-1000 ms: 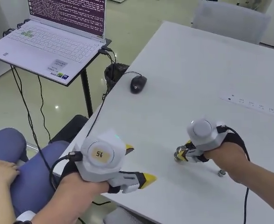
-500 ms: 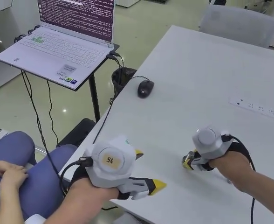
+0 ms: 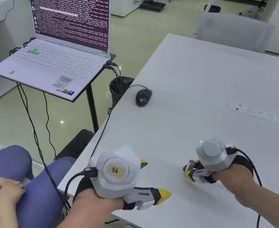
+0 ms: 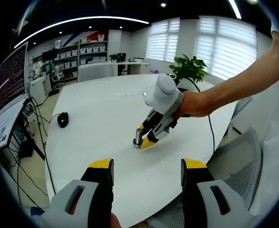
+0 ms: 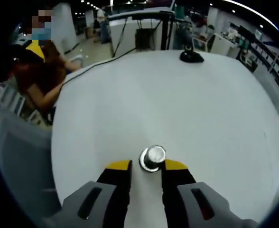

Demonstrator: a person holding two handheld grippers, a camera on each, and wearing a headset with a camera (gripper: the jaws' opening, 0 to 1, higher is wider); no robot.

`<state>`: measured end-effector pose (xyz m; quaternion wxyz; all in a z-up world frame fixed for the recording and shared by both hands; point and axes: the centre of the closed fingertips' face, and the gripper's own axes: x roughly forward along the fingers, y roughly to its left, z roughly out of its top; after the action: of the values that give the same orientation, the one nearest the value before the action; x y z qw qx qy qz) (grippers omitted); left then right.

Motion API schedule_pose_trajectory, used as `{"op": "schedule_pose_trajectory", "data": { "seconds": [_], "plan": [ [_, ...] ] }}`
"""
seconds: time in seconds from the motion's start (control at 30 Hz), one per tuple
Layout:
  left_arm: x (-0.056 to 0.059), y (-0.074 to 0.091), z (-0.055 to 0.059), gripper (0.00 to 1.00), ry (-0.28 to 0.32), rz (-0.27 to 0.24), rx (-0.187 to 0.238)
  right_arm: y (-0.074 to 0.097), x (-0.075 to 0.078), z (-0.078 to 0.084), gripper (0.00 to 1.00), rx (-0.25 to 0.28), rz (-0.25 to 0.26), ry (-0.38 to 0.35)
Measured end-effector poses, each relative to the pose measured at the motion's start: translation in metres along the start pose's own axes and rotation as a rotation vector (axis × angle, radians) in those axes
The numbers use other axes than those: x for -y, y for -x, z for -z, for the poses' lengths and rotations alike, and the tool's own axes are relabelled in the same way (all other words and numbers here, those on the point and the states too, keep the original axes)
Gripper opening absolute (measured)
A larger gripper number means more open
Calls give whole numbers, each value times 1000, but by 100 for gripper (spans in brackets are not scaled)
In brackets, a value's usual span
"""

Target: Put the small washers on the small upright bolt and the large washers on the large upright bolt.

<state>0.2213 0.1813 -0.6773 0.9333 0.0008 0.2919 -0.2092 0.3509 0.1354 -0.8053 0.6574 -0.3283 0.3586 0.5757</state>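
White table (image 3: 201, 85) w/ laptop (image 3: 59, 52) on a stand beside its left edge. L gripper (image 4: 147, 165) hangs over the near table edge, jaws spread wide, nothing btwn them. R gripper (image 5: 147, 167) low on the table, jaws narrowed either side of the bolt; can't tell if actually clamped. Mouse (image 3: 143, 97) near the far-left edge. Bolt (image 5: 152, 157) stands upright on the table at the R tips.
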Motion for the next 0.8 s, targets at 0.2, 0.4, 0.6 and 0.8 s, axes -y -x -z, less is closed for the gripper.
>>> {"op": "schedule_pose_trajectory", "data": {
  "seconds": [0.2, 0.4, 0.6, 0.8],
  "plan": [
    [3, -9, 3, 56, -2, 17, -6, 10, -16, 16, 27, 54, 12, -89],
    [5, -17, 7, 56, -4, 32, -18, 22, -30, 36, 29, 102, 34, -150],
    [3, -26, 15, 56, 3, 38, -37, 39, -31, 62, 33, 146, 72, -275],
    [4, -34, 20, 56, 10, 48, -51, 59, -26, 94, 36, 192, 116, -409]
  ]
}}
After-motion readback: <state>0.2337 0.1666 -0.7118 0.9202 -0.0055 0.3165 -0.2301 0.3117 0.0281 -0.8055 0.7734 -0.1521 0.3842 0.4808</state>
